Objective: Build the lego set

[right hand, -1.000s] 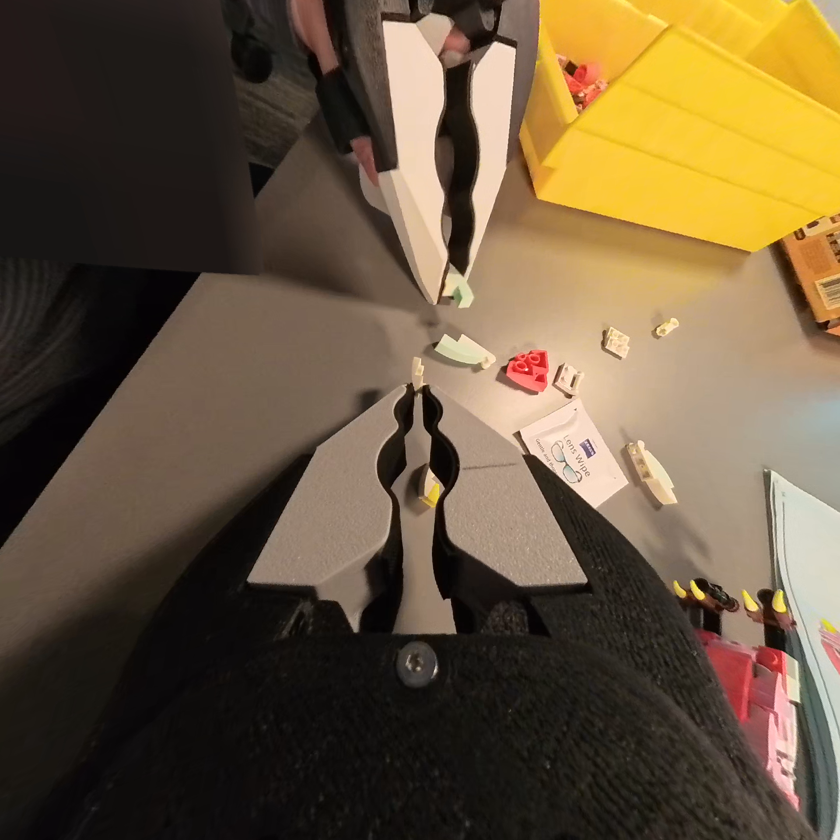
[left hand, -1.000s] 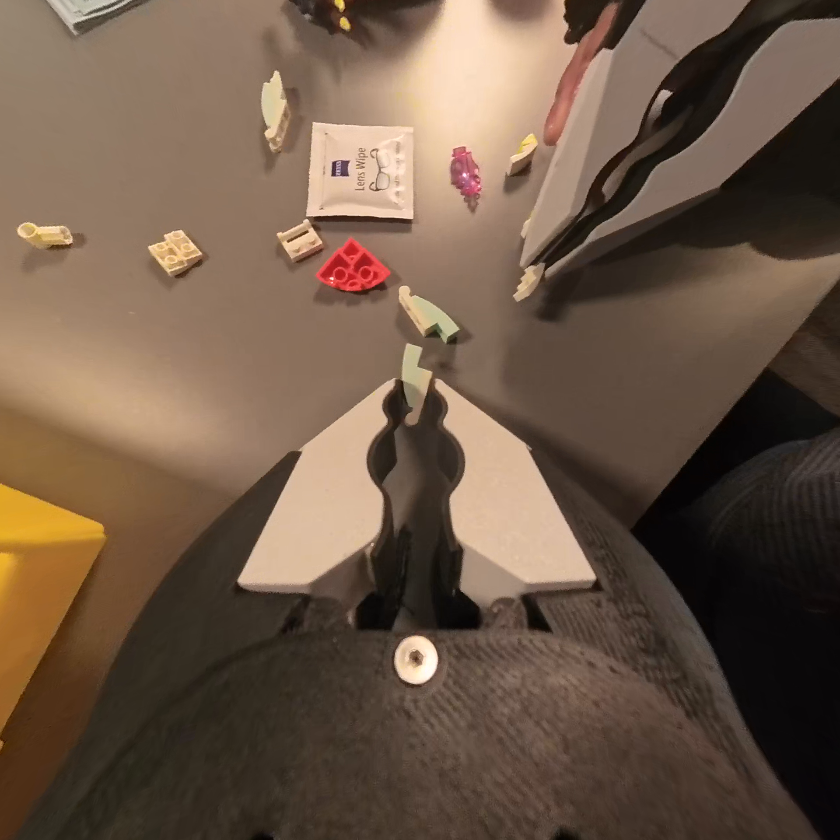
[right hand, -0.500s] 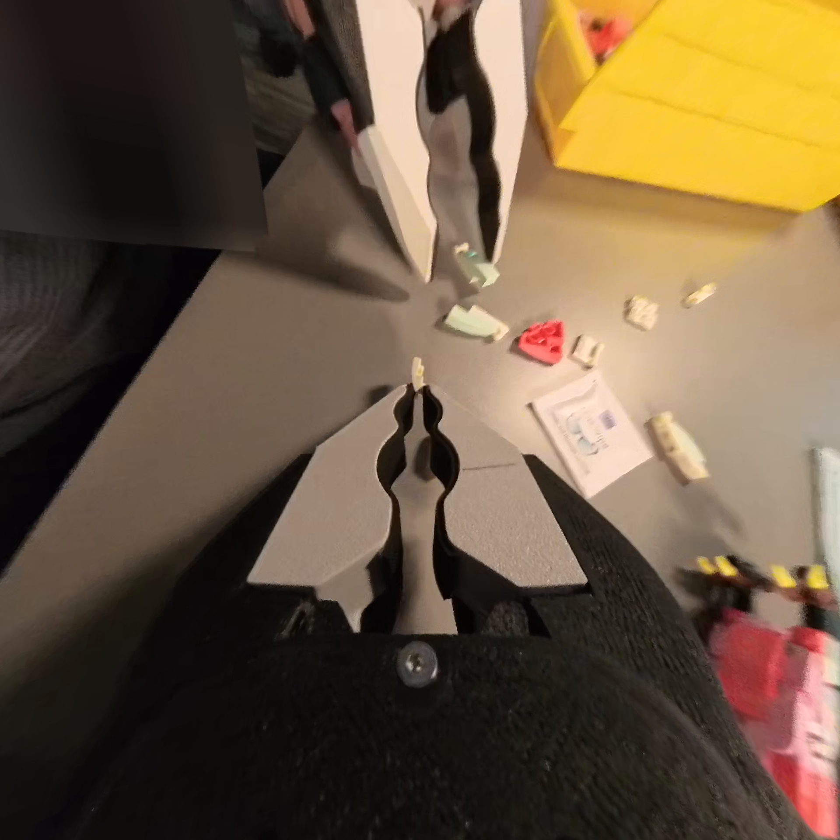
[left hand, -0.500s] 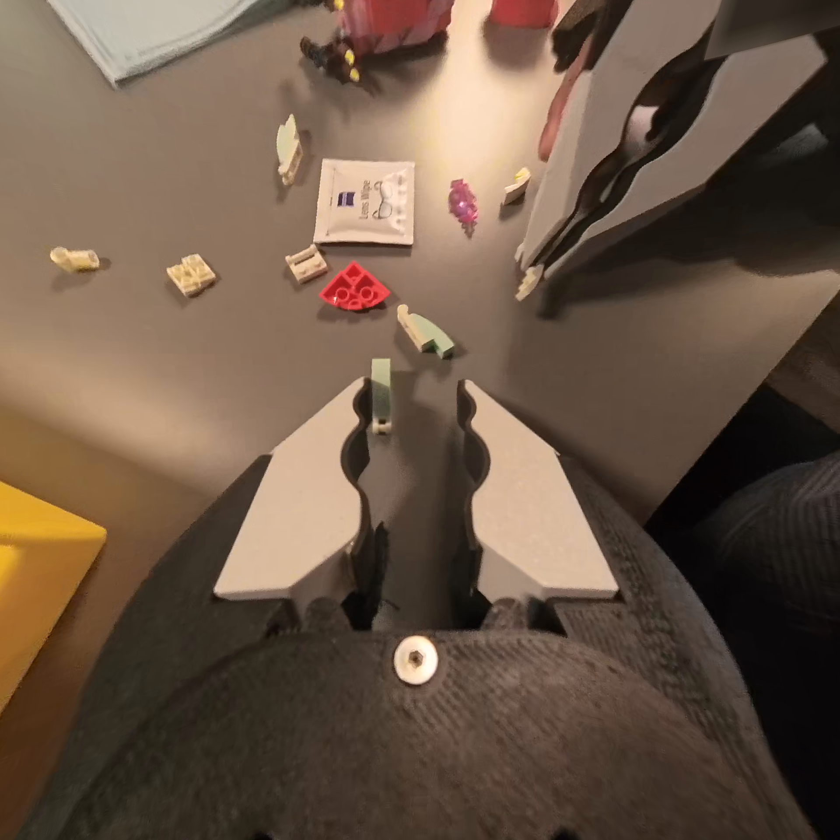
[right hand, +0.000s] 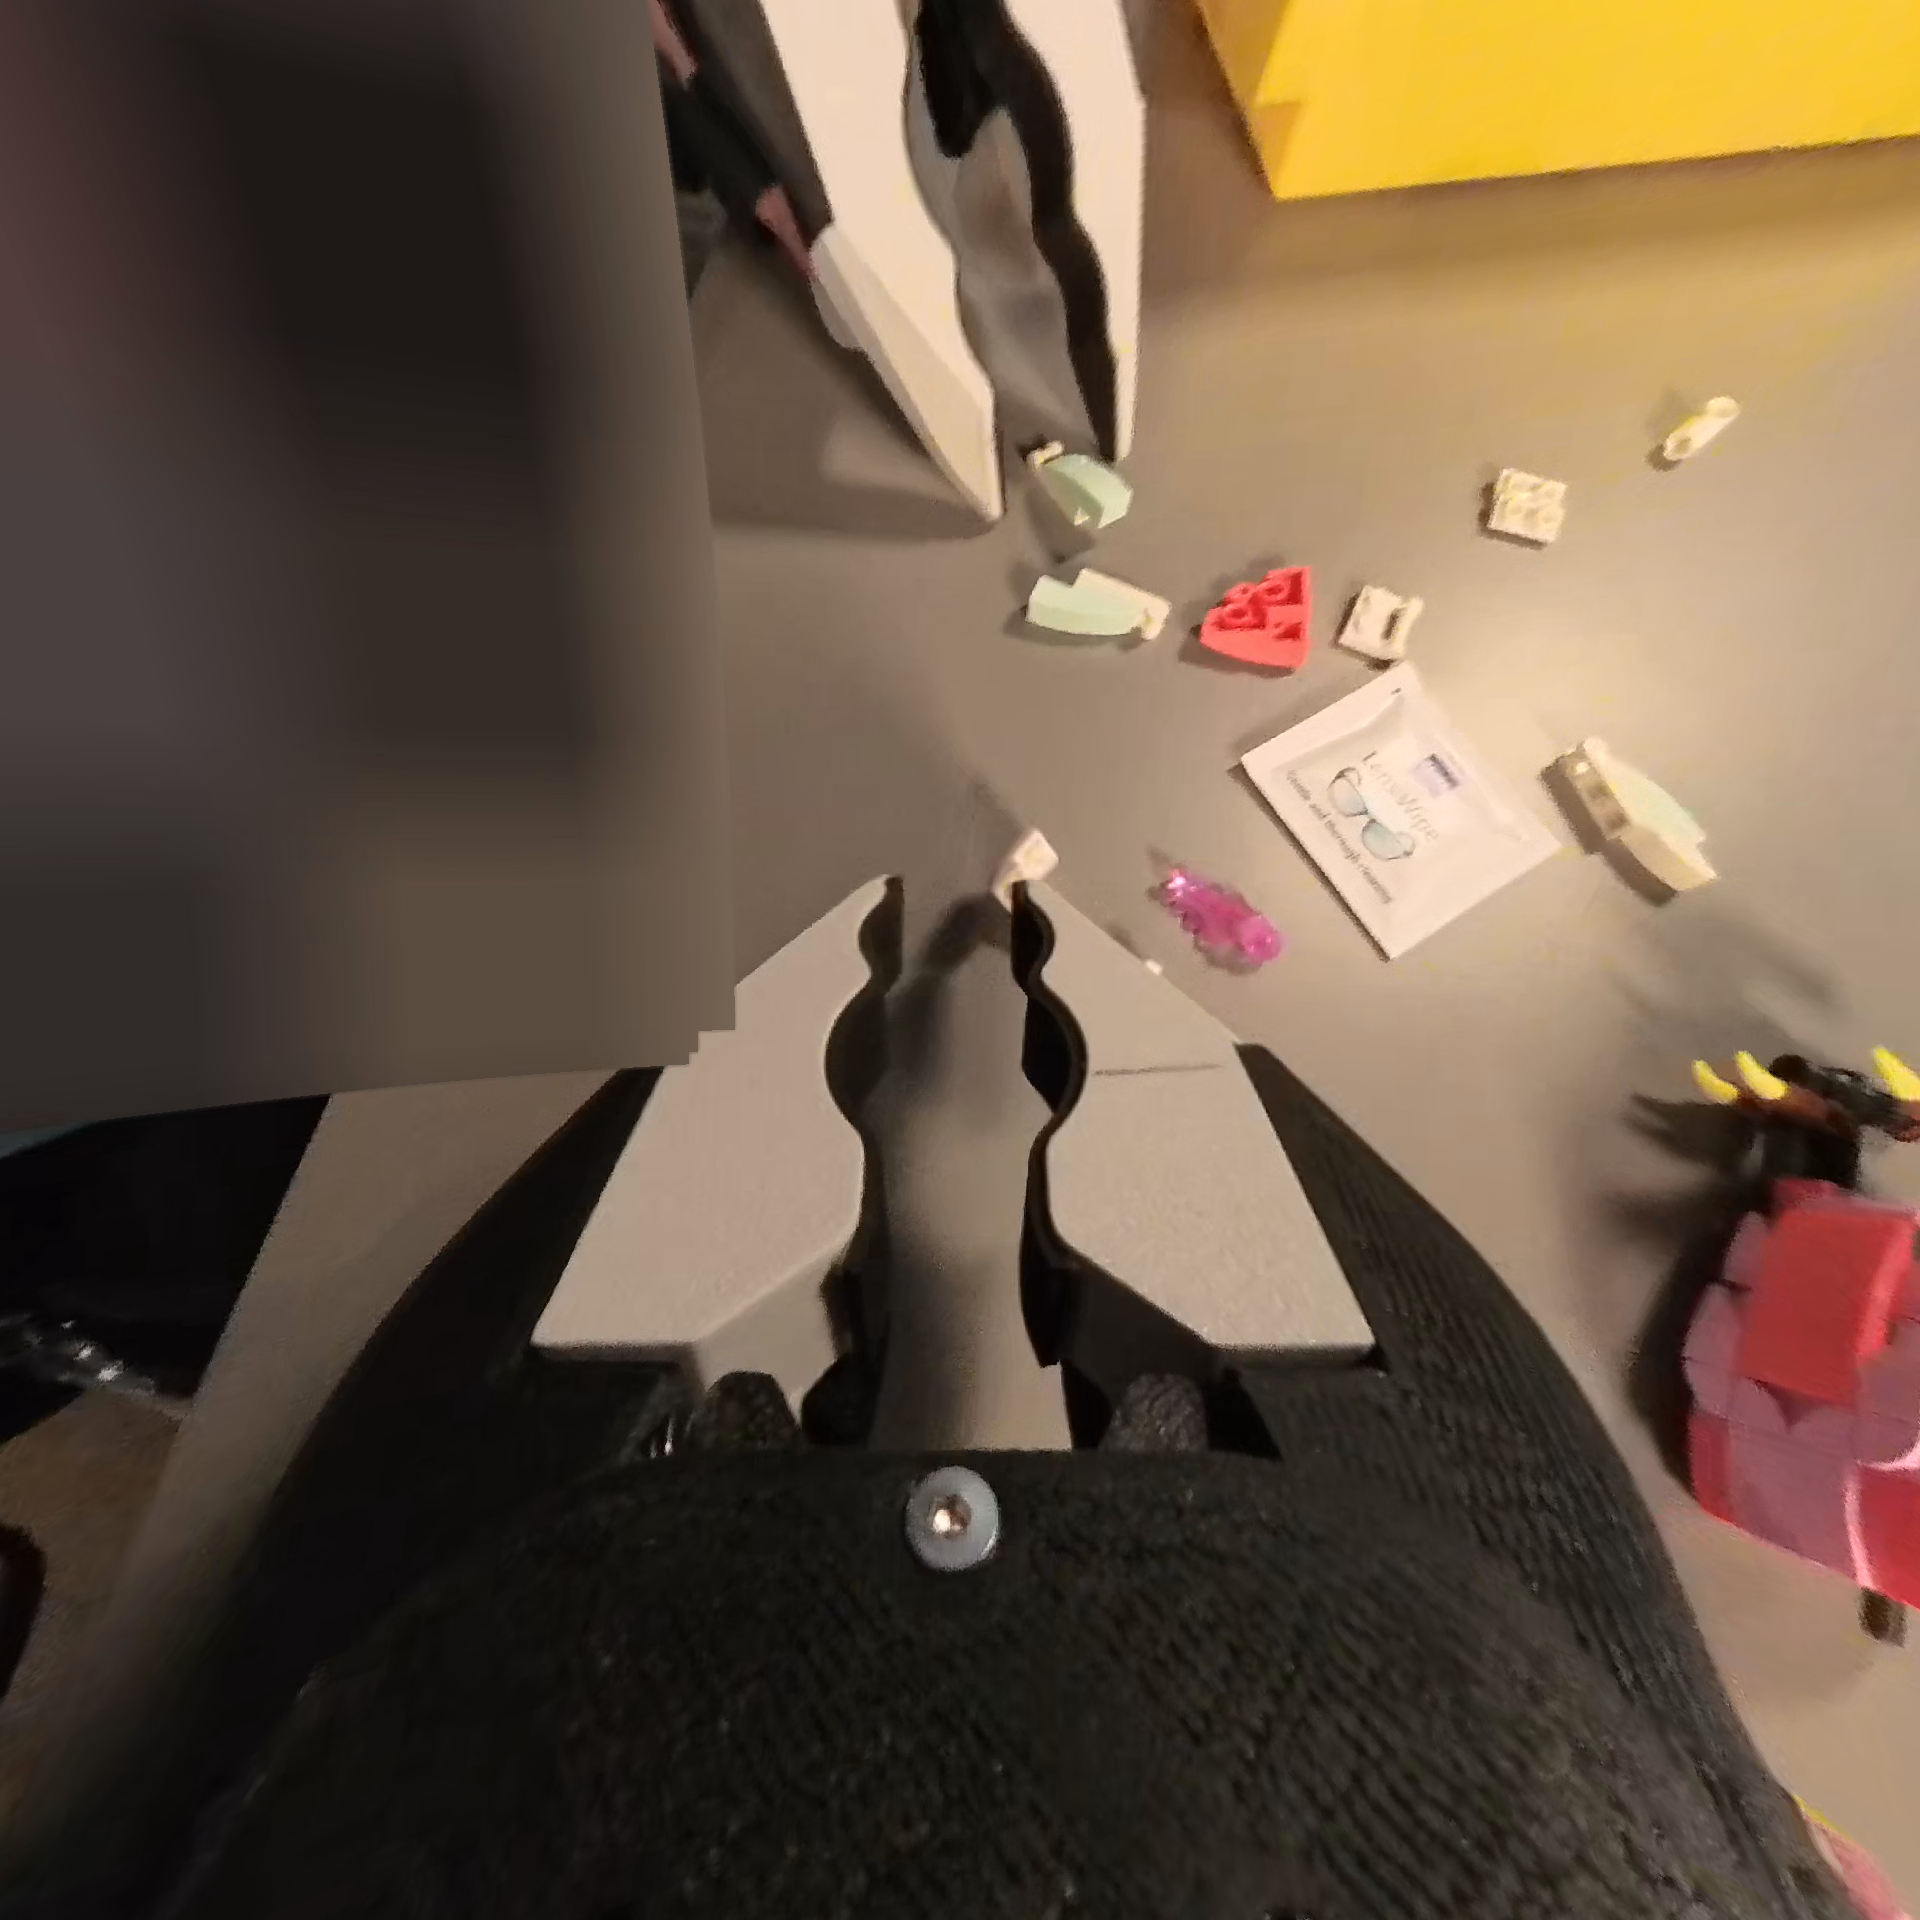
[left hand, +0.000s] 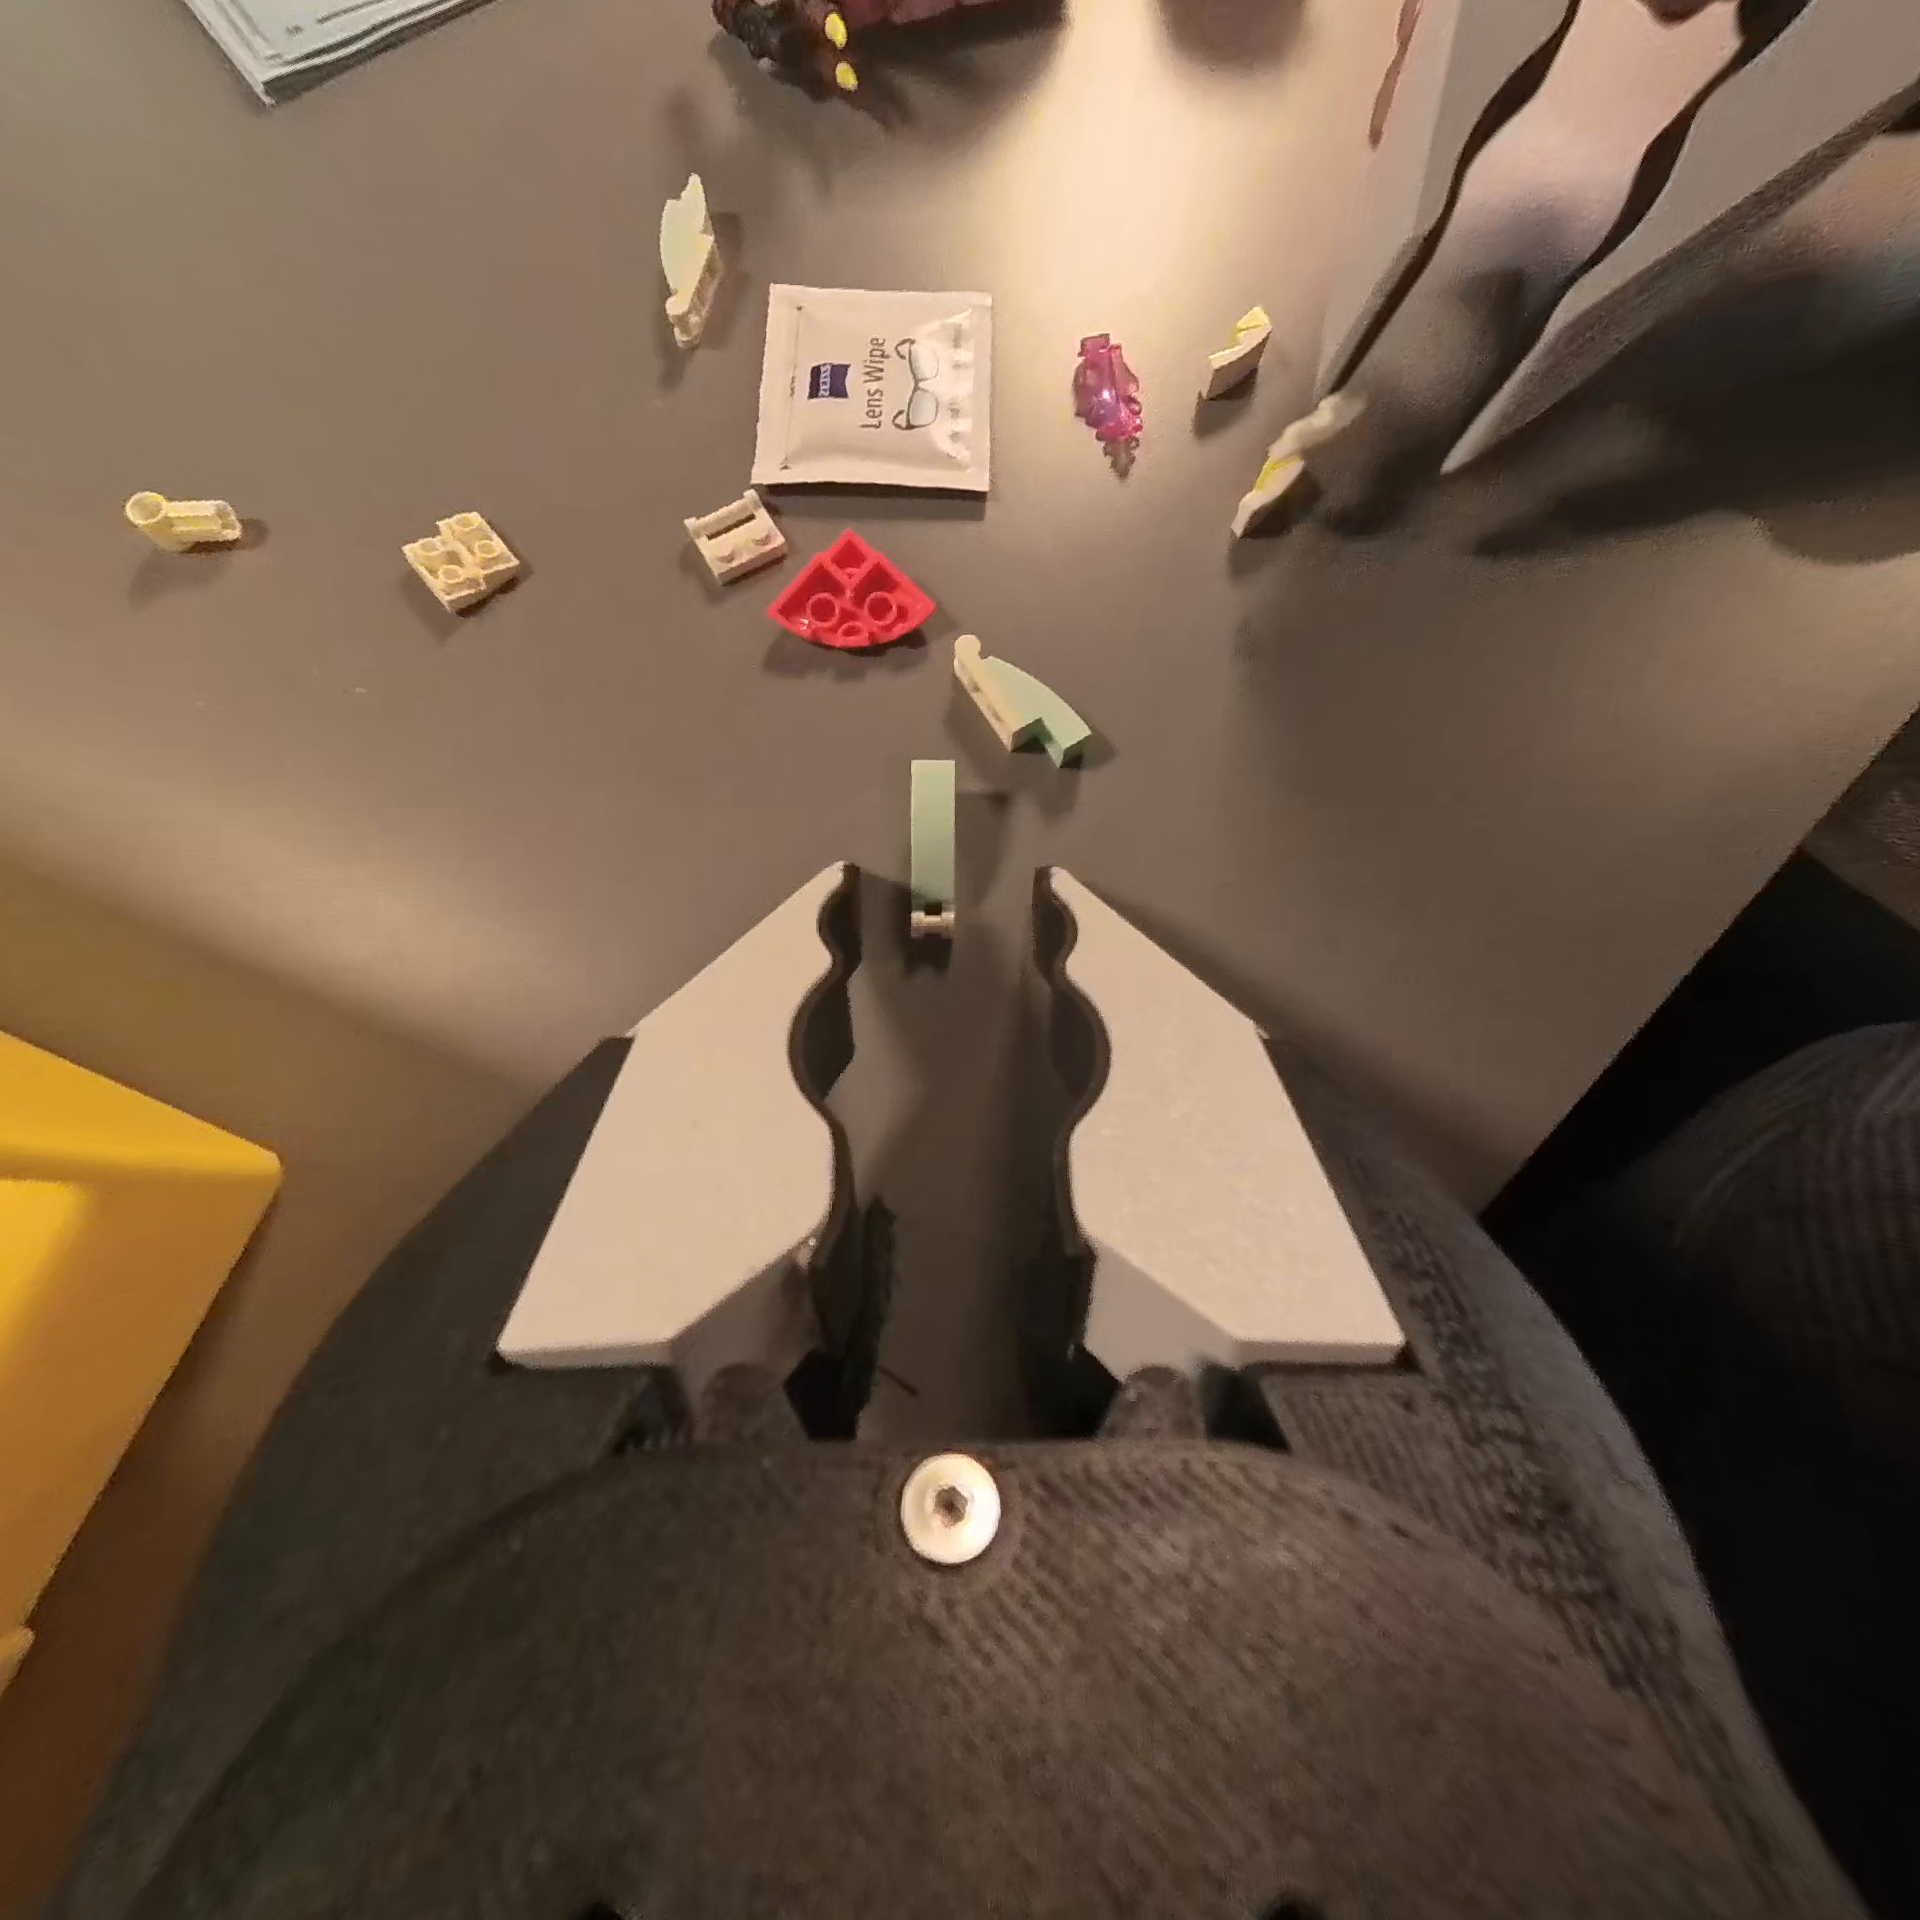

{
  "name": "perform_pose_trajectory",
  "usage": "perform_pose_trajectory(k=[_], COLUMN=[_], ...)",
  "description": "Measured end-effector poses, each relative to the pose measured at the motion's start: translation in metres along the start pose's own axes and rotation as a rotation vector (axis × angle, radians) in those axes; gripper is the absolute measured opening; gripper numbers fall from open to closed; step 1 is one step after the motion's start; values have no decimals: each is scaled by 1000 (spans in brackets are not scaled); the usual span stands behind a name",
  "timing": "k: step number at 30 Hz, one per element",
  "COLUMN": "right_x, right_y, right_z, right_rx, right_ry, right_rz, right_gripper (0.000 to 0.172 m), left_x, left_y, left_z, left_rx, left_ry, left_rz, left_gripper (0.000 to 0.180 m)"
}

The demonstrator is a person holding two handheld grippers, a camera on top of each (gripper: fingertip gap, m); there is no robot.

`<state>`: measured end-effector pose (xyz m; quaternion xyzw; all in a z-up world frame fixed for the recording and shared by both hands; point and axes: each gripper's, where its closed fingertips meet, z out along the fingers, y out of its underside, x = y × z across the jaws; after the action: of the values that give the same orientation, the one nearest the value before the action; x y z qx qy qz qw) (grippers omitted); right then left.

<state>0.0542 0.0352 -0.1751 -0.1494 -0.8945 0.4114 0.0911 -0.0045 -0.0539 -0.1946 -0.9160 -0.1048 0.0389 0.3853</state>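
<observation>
Standing apart, the left claw (left hand: 945,883) brackets a loose mint curved piece (left hand: 932,831) on the bench (left hand: 416,779); the right claw (right hand: 956,894), narrowly parted, touches a cream piece (right hand: 1027,860).

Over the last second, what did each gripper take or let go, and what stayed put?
The left gripper opened and let go of the mint-green curved brick, now lying loose between its fingers. The right gripper opened too, releasing the small cream brick, which sits at one fingertip. The white wipe sachet and red quarter-round brick stayed put.
</observation>
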Motion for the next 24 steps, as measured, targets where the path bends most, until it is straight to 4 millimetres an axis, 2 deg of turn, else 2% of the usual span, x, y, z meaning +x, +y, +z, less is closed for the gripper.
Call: perform_pose_trajectory(k=[4,6,11,16,18,21,22,24], right_x=[-13,-8,17,19,19,17,17,16], right_y=[8,10,2,9,9,8,8,5], right_z=[3,4,0,15,19,20,20,21], right_rx=[-35,-51,-9,-58,-62,-69,-71,-61], right_ry=[-70,-39,107,116,114,120,126,130], right_rz=[-11,-22,6,40,49,8,-9,-35], right_gripper=[16,17,17,17,6,5,5,5], left_x=[0,1,3,6,8,6,5,8], left_y=[0,-1,-1,0,0,0,-1,0], left_z=[0,1,1,2,2,1,1,1], left_rx=[-1,0,1,-7,-6,-1,4,9], left_ry=[8,9,17,17,22,12,5,31], left_rz=[11,14,24,48,57,61,56,32], left_gripper=[31,29,21,15,10,8,11,38])
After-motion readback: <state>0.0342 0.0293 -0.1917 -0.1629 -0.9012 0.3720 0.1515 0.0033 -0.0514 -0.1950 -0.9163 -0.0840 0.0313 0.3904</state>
